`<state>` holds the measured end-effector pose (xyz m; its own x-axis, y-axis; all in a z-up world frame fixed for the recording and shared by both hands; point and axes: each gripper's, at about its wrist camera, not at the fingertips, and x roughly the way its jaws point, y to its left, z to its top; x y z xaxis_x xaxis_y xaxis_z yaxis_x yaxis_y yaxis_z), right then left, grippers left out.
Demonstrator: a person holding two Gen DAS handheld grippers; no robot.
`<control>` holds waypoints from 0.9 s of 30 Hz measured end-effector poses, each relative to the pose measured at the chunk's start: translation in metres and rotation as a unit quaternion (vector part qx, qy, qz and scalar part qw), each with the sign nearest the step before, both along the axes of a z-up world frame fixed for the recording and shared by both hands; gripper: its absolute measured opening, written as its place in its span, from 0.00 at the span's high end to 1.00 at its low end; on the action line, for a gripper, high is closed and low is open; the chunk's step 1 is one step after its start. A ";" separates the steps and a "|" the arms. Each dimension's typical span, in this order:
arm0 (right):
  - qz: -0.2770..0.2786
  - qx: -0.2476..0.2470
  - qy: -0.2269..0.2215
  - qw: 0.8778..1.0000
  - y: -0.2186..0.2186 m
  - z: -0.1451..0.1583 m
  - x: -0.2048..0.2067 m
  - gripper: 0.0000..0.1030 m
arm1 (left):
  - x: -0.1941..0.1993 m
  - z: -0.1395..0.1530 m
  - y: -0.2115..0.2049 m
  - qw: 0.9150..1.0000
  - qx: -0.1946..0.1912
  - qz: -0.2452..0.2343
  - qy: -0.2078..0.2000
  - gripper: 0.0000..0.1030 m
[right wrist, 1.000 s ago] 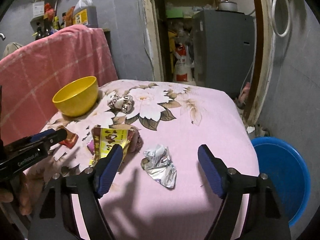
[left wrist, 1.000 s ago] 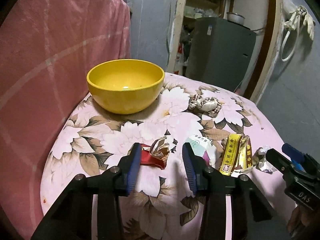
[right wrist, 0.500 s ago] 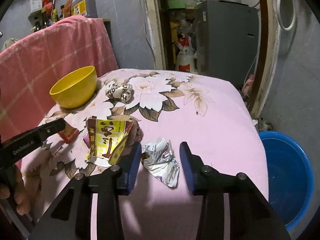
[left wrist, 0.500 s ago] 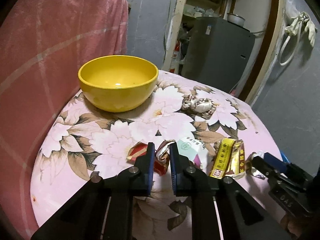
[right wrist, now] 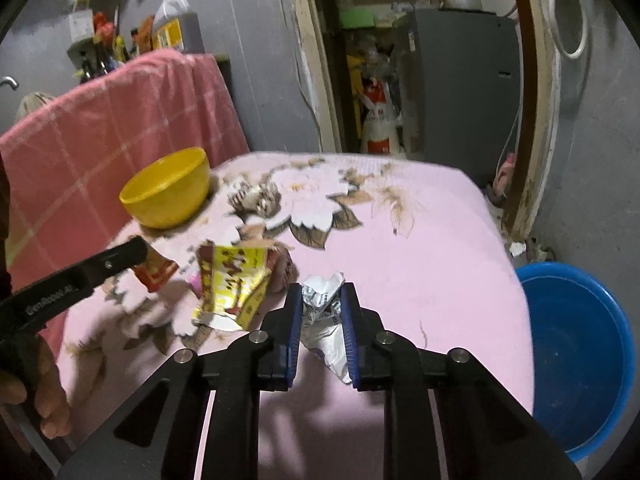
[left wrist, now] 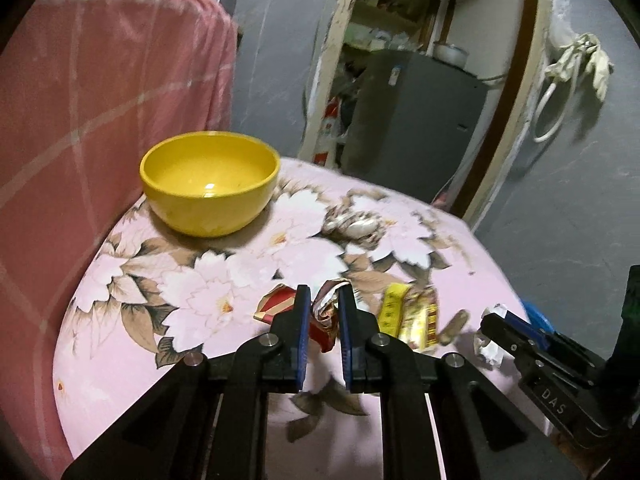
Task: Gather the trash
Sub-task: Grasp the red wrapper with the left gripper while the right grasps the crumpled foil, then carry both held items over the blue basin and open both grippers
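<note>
The left gripper (left wrist: pixel 323 314) is clamped on a red wrapper (left wrist: pixel 322 320), the right gripper (right wrist: pixel 320 312), marked "DAS", has just closed on a crumpled silver wrapper (right wrist: pixel 323 308), both on the floral table (right wrist: pixel 420 248). A blue tub (right wrist: pixel 580 352) sits below the table's right edge.

grey walls (right wrist: pixel 592 184), rough and dim. pink floral cloth (right wrist: pixel 420 264) covers the table. pink checked cloth (left wrist: pixel 100 128) draped behind it. open doorway with chipped pale frame (left wrist: pixel 332 60); grey cabinet (right wrist: pixel 460 88) inside. blue basin (right wrist: pixel 576 356) on the floor.
</note>
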<state>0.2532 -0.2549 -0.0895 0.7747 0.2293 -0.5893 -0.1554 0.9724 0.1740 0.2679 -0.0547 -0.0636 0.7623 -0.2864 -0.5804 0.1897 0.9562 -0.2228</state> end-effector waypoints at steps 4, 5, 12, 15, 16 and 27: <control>-0.002 0.011 -0.038 0.999 -0.006 0.017 -0.015 0.84 | -0.009 0.013 -0.010 1.000 -0.011 -0.013 -0.025 0.90; -0.003 0.012 -0.046 0.999 -0.008 0.021 -0.018 0.84 | -0.013 0.017 -0.013 0.999 -0.015 -0.018 -0.033 0.90; -0.023 0.006 -0.125 0.992 -0.031 0.062 -0.049 0.84 | -0.029 0.050 -0.043 0.994 -0.047 -0.052 -0.087 0.90; -0.037 -0.008 -0.155 0.987 -0.044 0.077 -0.061 0.84 | -0.031 0.065 -0.064 0.990 -0.064 -0.073 -0.106 0.90; -0.043 -0.013 -0.166 0.985 -0.050 0.083 -0.066 0.84 | -0.032 0.068 -0.070 0.988 -0.069 -0.078 -0.111 0.90; -0.112 -0.043 -0.223 0.967 -0.105 0.110 -0.099 0.84 | -0.041 0.094 -0.151 0.975 -0.093 -0.150 -0.137 0.90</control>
